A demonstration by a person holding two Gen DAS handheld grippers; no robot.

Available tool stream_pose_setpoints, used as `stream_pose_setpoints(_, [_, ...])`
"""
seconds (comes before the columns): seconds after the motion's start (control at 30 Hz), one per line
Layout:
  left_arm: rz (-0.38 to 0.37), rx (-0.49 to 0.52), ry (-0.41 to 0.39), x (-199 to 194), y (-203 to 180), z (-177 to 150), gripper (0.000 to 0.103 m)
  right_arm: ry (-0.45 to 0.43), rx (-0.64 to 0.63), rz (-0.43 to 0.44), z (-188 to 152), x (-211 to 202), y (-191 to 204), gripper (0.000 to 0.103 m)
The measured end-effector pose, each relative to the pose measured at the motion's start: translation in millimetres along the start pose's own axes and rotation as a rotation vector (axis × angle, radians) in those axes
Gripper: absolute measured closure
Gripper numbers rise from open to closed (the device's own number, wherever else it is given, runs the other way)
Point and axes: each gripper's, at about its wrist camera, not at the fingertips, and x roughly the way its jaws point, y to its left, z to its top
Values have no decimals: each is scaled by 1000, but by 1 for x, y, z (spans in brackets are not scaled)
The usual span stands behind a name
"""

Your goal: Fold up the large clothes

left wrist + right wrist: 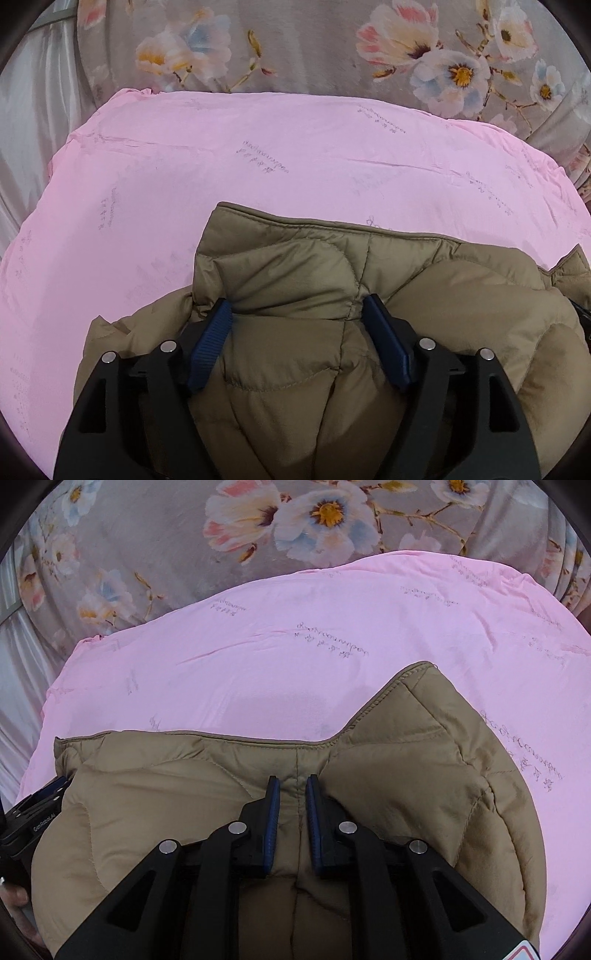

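A khaki quilted puffer jacket [295, 280] lies bunched on a pink sheet [184, 177]. My left gripper [297, 308] is open, its blue-padded jaws wide apart around a puffy fold of the jacket. In the right wrist view the same jacket [406, 760] shows its hem edge and a raised corner. My right gripper [293, 784] is shut on a seam fold of the jacket, jaws close together with fabric pinched between them. The left gripper's body shows at the far left of the right wrist view [40, 812].
The pink sheet [258, 657] covers a cushion-like surface. Behind it hangs a grey floral fabric [295, 44], also in the right wrist view [147, 535]. A pale satin cloth [26, 129] lies at the far left.
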Motion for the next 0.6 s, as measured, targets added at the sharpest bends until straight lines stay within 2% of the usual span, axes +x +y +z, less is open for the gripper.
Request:
stream_pose_setpoints(0.23, [-32, -59, -3, 0, 11, 2, 31, -1, 21, 27, 0, 2, -5, 92])
stream_pose_setpoints(0.3, [-31, -73, 4, -3, 14, 2, 33, 1, 22, 31, 1, 2, -6, 92])
stream_pose_setpoints(0.37, [-28, -103, 13, -11, 22, 3, 39, 2, 14, 23, 2, -2, -6, 92])
stream_pose_setpoints(0.47, [-8, -150, 21, -29, 42, 7, 41, -18, -21, -23, 3, -24, 2, 88])
stream_pose_setpoints(0.53, [1, -173, 13, -47, 51, 13, 41, -59, -39, -5, 6, -47, 15, 85])
stream_pose_setpoints(0.6, [-24, -171, -1, -69, 46, 22, 41, -89, -60, 17, 12, -67, 34, 85])
